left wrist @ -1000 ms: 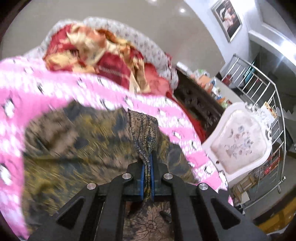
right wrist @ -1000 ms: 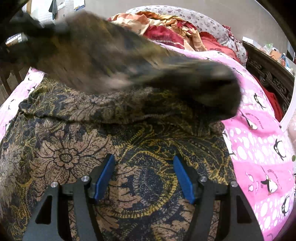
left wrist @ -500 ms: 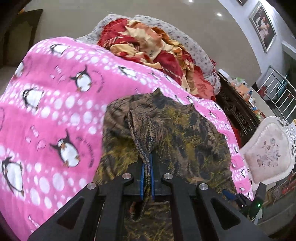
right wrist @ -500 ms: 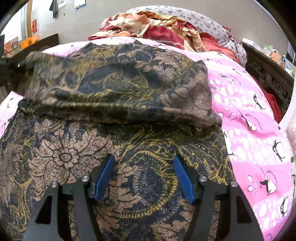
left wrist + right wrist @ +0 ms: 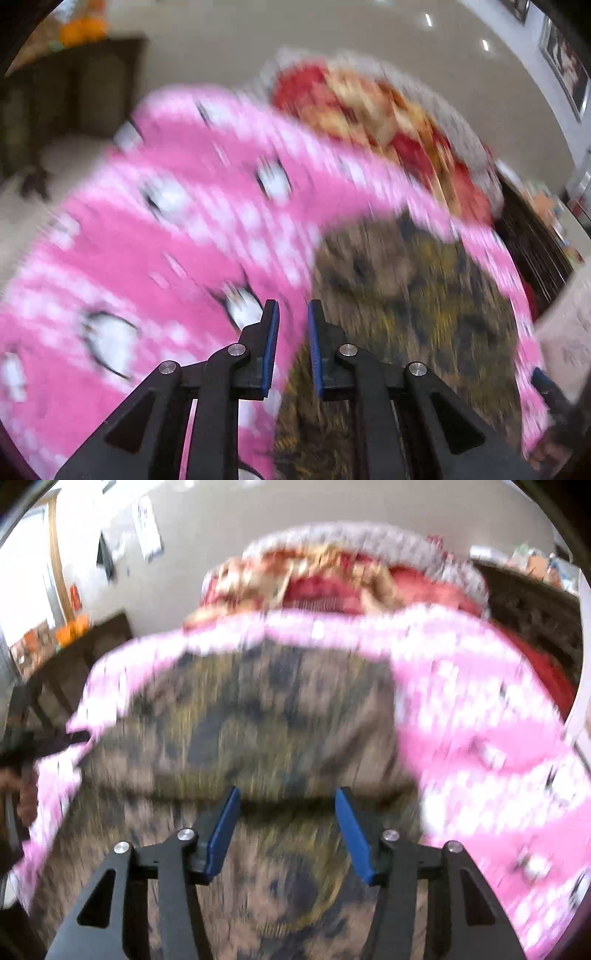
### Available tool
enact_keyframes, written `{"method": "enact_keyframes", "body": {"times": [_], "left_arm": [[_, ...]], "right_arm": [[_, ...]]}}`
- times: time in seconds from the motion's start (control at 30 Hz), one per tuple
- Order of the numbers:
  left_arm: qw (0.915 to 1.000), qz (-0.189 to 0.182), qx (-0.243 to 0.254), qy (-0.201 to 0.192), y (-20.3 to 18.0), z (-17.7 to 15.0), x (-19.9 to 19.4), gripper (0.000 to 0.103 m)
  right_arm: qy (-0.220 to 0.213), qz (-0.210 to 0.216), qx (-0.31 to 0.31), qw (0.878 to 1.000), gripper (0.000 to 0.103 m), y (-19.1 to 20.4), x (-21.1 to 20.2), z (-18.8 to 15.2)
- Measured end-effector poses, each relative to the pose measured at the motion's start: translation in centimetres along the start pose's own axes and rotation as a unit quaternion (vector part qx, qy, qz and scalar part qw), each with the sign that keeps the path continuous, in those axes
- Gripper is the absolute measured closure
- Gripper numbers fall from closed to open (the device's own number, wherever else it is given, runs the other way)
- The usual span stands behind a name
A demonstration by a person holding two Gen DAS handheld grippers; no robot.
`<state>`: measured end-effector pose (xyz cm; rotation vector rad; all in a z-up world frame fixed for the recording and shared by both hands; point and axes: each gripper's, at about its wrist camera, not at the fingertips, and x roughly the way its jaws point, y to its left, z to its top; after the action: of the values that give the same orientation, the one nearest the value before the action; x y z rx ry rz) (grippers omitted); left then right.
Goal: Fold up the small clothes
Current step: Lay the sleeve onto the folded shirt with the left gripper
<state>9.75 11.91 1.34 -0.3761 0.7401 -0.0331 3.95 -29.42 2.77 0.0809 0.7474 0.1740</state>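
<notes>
A dark garment with a brown and gold flower print (image 5: 273, 716) lies folded over on the pink penguin blanket (image 5: 480, 709); both views are motion-blurred. It also shows in the left wrist view (image 5: 406, 295), right of my left gripper (image 5: 292, 314). My left gripper is open with a narrow gap and holds nothing, above the garment's left edge over the blanket (image 5: 177, 236). My right gripper (image 5: 288, 797) is open wide and empty, above the near part of the garment.
A heap of red and cream bedding (image 5: 332, 576) lies at the far end of the bed. Dark wooden furniture (image 5: 74, 85) stands far left. A dark carved bed frame (image 5: 532, 602) is at the right. The other gripper's hand (image 5: 18, 775) shows at left.
My left gripper has let go of the garment fold and opened, swinging left over the blanket. The right gripper has pulled back and tilted up, still open.
</notes>
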Motion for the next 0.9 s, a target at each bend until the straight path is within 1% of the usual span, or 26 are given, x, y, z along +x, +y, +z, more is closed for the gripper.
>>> {"method": "enact_keyframes", "body": {"times": [0.03,0.07,0.1,0.13,0.17,0.2,0.23,0.27,0.3,0.33,0.37,0.4,0.5,0.53,0.6,0.63,0.67,0.7,0.73,0.77,0.83,0.9], "left_arm": [[0.9999,-0.005,0.01,-0.006,-0.9,0.2,-0.1,0.103],[0.9993,-0.024,0.03,0.004,-2.6,0.4,0.6,0.103],[0.998,-0.038,0.048,0.019,-3.9,0.3,1.3,0.103],[0.9959,-0.05,0.067,0.035,-5.3,-0.1,2.4,0.103],[0.9929,-0.057,0.089,0.055,-6.7,-0.7,3.7,0.103],[0.99,-0.053,0.106,0.076,-7.7,-1.4,5.3,0.103],[0.9866,-0.029,0.126,0.099,-8.4,-2.5,7.2,0.103],[0.9837,-0.008,0.137,0.116,-8.6,-3.5,8.6,0.103],[0.9831,-0.004,0.138,0.12,-8.4,-4.4,9.3,0.103],[0.9871,-0.015,0.137,0.081,-8.0,-5.3,8.8,0.103],[0.9876,-0.016,0.138,0.074,-7.8,-5.8,8.7,0.103],[0.9883,-0.014,0.135,0.068,-7.9,-5.9,8.5,0.103],[0.988,-0.008,0.139,0.068,-8.1,-6.1,8.6,0.103],[0.9878,-0.007,0.14,0.068,-8.2,-6.1,8.7,0.103],[0.9881,-0.009,0.138,0.068,-8.5,-6.2,8.8,0.103],[0.9885,-0.012,0.135,0.068,-8.4,-6.1,8.9,0.103],[0.989,-0.017,0.13,0.069,-8.1,-6.1,8.9,0.103],[0.9893,-0.02,0.127,0.07,-8.0,-5.9,8.9,0.103],[0.9895,-0.023,0.125,0.07,-7.9,-5.8,9.0,0.103],[0.9896,-0.024,0.123,0.07,-7.4,-5.7,8.7,0.103],[0.9896,-0.023,0.124,0.069,-7.2,-5.6,8.7,0.103],[0.9898,-0.026,0.122,0.07,-7.1,-5.6,8.6,0.103]], "right_arm": [[-0.01,0.003,0.002,1.0,0.054,-0.1,0.1,1.3],[-0.008,0.009,0.002,1.0,0.062,-0.2,1.0,2.8],[0.003,0.016,-0.001,1.0,0.066,-0.1,2.1,3.8],[0.022,0.029,-0.004,0.999,0.072,-0.4,4.1,4.8],[0.037,0.033,-0.002,0.999,0.077,-0.8,5.5,5.3],[0.047,0.026,0.0,0.999,0.077,-1.3,6.7,5.4],[0.058,0.009,0.002,0.998,0.077,-2.4,8.0,5.4],[0.079,-0.02,0.01,0.997,0.084,-4.1,9.5,5.1],[0.097,-0.037,0.025,0.994,0.096,-5.7,10.4,4.6],[0.106,-0.041,0.049,0.992,0.103,-7.5,11.0,3.9],[0.089,-0.019,0.083,0.992,0.103,-9.1,10.6,3.4],[0.083,-0.009,0.1,0.991,0.103,-9.6,10.3,3.3],[0.068,-0.03,0.088,0.993,0.103,-8.2,9.5,4.2],[0.055,-0.032,0.088,0.994,0.099,-7.6,9.3,4.7],[0.023,-0.023,0.091,0.995,0.094,-6.5,9.0,6.1],[0.013,-0.032,0.086,0.996,0.081,-6.0,9.2,6.6],[0.018,-0.052,0.078,0.995,0.067,-5.6,10.0,6.9],[0.037,-0.071,0.067,0.995,0.063,-5.7,11.3,6.8],[0.069,-0.094,0.051,0.992,0.057,-5.9,13.1,6.2],[0.074,-0.096,0.045,0.992,0.055,-6.0,14.3,5.4],[0.066,-0.089,0.061,0.992,0.052,-6.6,14.1,5.5],[0.067,-0.091,0.058,0.992,0.051,-6.5,14.0,5.4]]}}
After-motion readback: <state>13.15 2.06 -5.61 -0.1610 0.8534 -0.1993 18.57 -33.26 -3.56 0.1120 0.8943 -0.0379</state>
